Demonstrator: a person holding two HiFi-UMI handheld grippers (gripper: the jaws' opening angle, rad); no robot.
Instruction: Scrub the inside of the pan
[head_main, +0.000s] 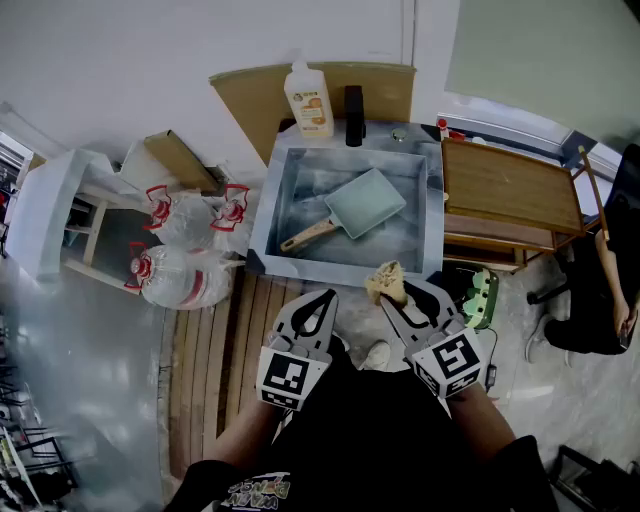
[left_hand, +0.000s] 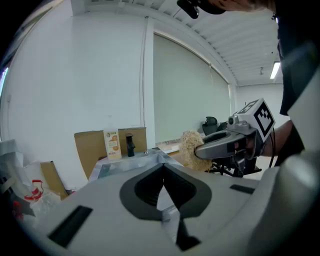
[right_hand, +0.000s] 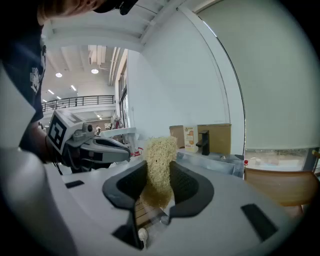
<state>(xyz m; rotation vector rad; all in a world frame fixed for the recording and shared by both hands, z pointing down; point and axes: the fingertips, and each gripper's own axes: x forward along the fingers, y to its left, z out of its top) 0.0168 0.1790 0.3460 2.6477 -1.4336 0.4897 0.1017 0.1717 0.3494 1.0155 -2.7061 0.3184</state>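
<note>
Right claw is pinching a scrubber; left claw is pressed together, empty; pan is lying mid-sink.

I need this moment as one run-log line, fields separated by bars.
left gripper: jaws shut, empty | right gripper: jaws shut on scrubber | pan: in sink, untouched

Light: bright, even, indoor; round ceiling lamps and white strip lamp overhead. Shadows: soft, faint. Glare: pale sheen on grey metal sink basin. Distortion: strong fisheye, black corners in both gripper views. Focus: grey right gripper soft at close range.
</note>
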